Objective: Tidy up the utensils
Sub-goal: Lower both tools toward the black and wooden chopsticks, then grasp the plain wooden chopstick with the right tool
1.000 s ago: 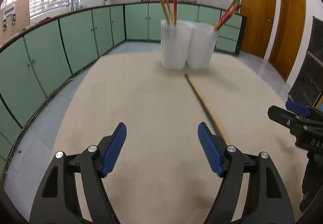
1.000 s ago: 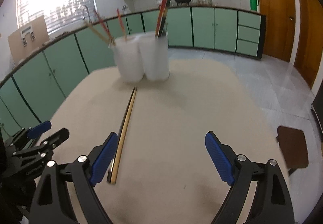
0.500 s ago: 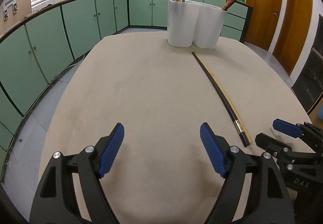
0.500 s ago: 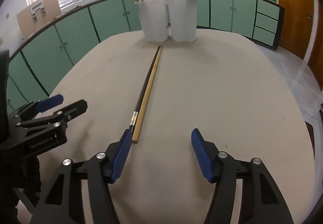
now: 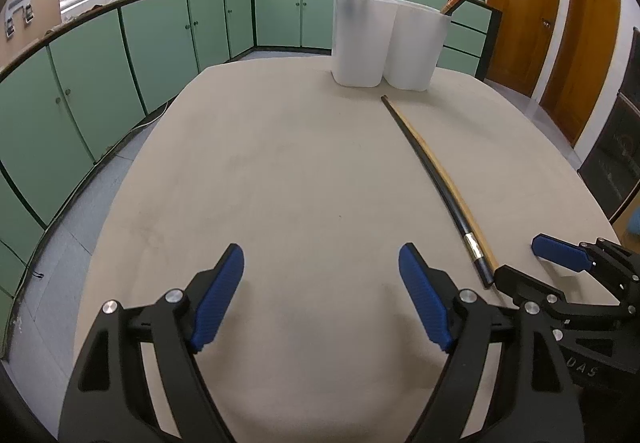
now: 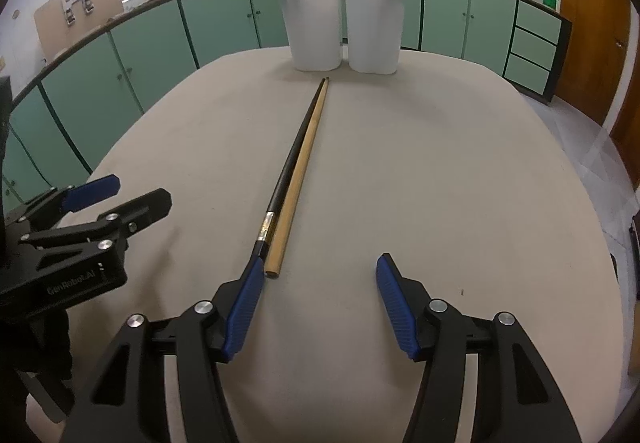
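A black chopstick (image 6: 294, 155) and a plain wooden chopstick (image 6: 306, 159) lie side by side on the beige table (image 6: 440, 183), pointing at two white holders (image 6: 316, 27) (image 6: 374, 29) at the far edge. Both holders have several chopsticks standing in them. My right gripper (image 6: 320, 263) is open just short of the pair's near ends, which lie by its left fingertip; nothing is between the pads. In the left wrist view the pair (image 5: 436, 179) runs off to the right of my left gripper (image 5: 320, 263), which hovers open and empty over bare table. The right gripper (image 5: 528, 263) shows beside it.
Green cabinets (image 5: 160, 43) and a counter with a sink ring the room behind the table. Wooden doors (image 5: 520, 3) stand at the right. The table's rounded edge (image 5: 132, 163) drops to grey floor on the left. The left gripper (image 6: 142, 189) sits left of the chopsticks.
Both grippers have tipped down toward the table. The right gripper's jaws have narrowed and it has come up to the near ends of the two chopsticks. The chopsticks have not moved.
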The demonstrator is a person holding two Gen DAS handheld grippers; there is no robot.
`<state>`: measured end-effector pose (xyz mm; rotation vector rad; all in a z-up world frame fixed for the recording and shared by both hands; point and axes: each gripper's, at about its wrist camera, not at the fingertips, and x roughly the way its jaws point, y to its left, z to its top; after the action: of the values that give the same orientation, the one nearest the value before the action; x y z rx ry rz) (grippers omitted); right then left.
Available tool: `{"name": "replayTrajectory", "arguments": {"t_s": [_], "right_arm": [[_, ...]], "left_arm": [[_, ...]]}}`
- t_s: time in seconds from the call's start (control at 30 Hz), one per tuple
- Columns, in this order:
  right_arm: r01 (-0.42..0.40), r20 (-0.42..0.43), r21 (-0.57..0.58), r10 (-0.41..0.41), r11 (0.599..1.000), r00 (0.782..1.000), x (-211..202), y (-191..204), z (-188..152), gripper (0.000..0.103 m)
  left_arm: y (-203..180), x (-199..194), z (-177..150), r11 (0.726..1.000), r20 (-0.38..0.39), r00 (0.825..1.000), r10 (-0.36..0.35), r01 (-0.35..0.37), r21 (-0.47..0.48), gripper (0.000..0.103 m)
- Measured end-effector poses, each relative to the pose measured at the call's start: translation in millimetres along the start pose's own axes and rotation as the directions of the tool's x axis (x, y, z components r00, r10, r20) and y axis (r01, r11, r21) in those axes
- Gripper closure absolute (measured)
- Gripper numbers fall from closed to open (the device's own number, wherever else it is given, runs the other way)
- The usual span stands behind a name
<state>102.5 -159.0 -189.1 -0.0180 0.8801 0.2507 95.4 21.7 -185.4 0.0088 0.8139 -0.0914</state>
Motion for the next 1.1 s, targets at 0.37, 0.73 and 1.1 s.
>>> {"name": "replayTrajectory", "arguments": {"t_s": [0.37, 0.73, 1.1], "right_arm": [[0.011, -0.001, -0.021, -0.011, 1.000, 1.000, 1.5, 9.4, -0.2, 0.051], [-0.021, -0.006, -0.037, 0.020, 0.999, 1.000, 4.9, 17.7, 2.3, 0.095], [-0.009, 0.024, 0.067, 0.008, 0.998, 1.000, -5.5, -7.2, -5.6, 0.096]], "left_arm": [[3.2, 0.0, -0.1, 1.000, 0.003, 1.000, 0.004, -0.004, -0.016, 0.025], [2.6, -0.7, -0.8, 1.000, 0.007, 1.000, 0.010, -0.010, -0.016, 0.025], [-13.8, -0.1, -1.0, 1.000, 0.000, 1.000, -0.028, 0.028, 0.000, 0.025]]}}
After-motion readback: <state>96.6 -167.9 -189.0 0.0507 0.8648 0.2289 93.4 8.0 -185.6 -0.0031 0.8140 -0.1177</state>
